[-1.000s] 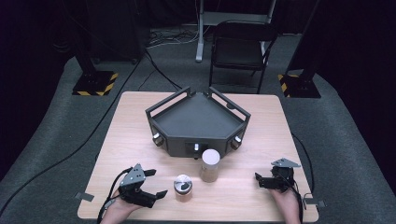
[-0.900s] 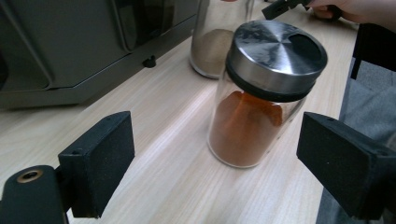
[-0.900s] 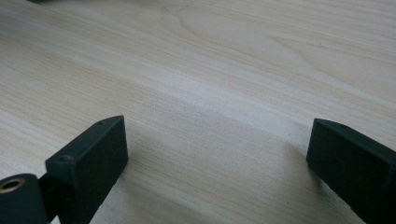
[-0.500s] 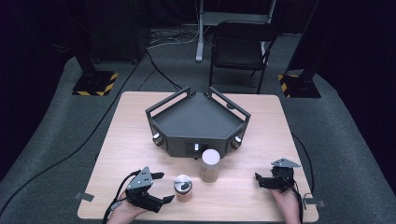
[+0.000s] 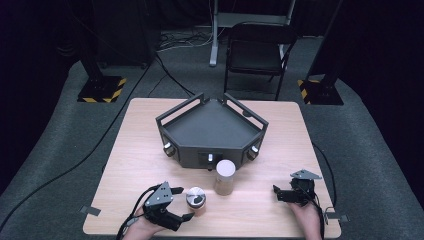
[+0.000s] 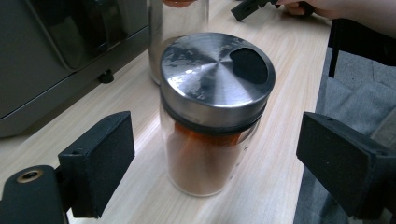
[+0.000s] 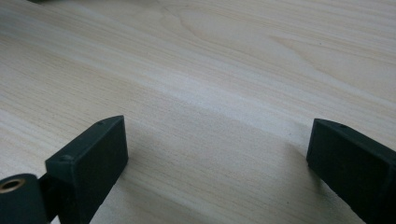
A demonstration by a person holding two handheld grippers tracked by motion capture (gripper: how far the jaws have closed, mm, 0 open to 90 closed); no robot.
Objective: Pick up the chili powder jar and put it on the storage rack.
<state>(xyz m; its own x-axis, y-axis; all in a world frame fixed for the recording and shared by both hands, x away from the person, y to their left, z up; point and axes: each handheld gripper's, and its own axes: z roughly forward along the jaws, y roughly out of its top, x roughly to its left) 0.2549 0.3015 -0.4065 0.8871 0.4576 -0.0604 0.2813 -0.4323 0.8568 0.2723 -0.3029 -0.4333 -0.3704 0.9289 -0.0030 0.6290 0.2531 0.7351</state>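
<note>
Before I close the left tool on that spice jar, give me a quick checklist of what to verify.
1. Left tool open wider than the spice jar: ok.
2. Jar between the jaws, pads apart from the glass: ok.
3. Jar upright on the table, steel lid seated: ok.
4. Gap to the taller jar behind it: cannot tell, it stands very close.
5. Right tool open and resting well off to the side: ok.
</note>
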